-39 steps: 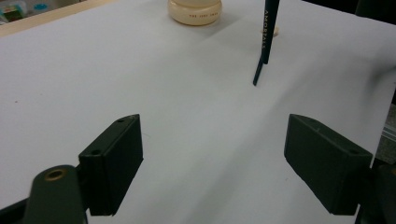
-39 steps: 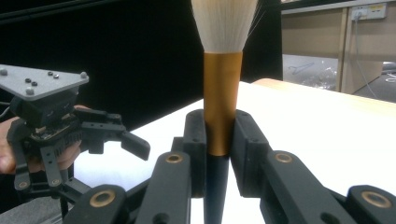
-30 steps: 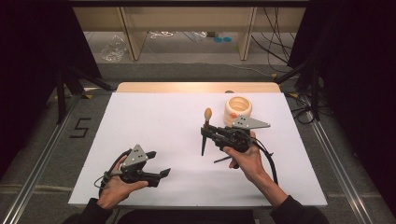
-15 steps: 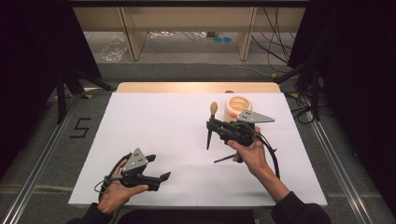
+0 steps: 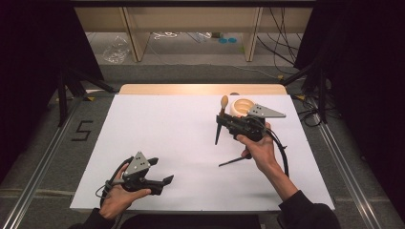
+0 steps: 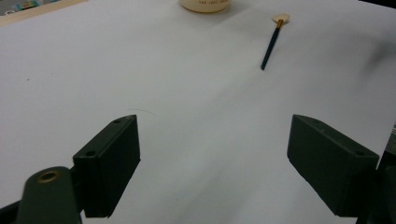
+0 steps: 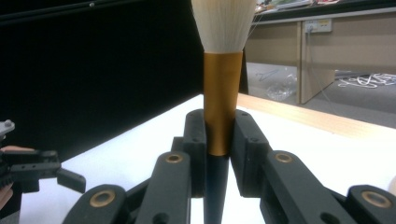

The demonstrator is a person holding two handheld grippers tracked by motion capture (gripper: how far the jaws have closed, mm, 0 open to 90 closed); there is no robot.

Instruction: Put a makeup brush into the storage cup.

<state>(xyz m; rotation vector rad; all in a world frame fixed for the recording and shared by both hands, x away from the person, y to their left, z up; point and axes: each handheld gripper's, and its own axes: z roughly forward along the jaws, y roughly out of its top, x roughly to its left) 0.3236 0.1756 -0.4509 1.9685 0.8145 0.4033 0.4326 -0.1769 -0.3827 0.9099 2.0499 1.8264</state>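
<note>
Clearly the brush (image 7: 222, 88) is the thing in hand: the right tongs (image 7: 219, 135) are pinching it at the bottom of its gold ferrule, bristles up, dark handle pointing down. From the high view it sits right of centre in the frame, raised off the white desk (image 5: 162, 129), its pale tip just left of the cream cup (image 5: 242, 107) in the upper right. My reading is that the carry step is under way, with the brush being brought to the cup; the next move likely calls for shifting it to stand over the cup's mouth and lowering it in, handle first, without tipping the cup. The cup's hollow looks empty from above, though the grey plate hides part of it. A second thin dark stick (image 5: 232, 161) lies flat on the desk below the right hand (image 5: 258, 148). At lower left, the left tongs (image 5: 160, 180) are spread wide, gripping nothing, low over bare desk.
</note>
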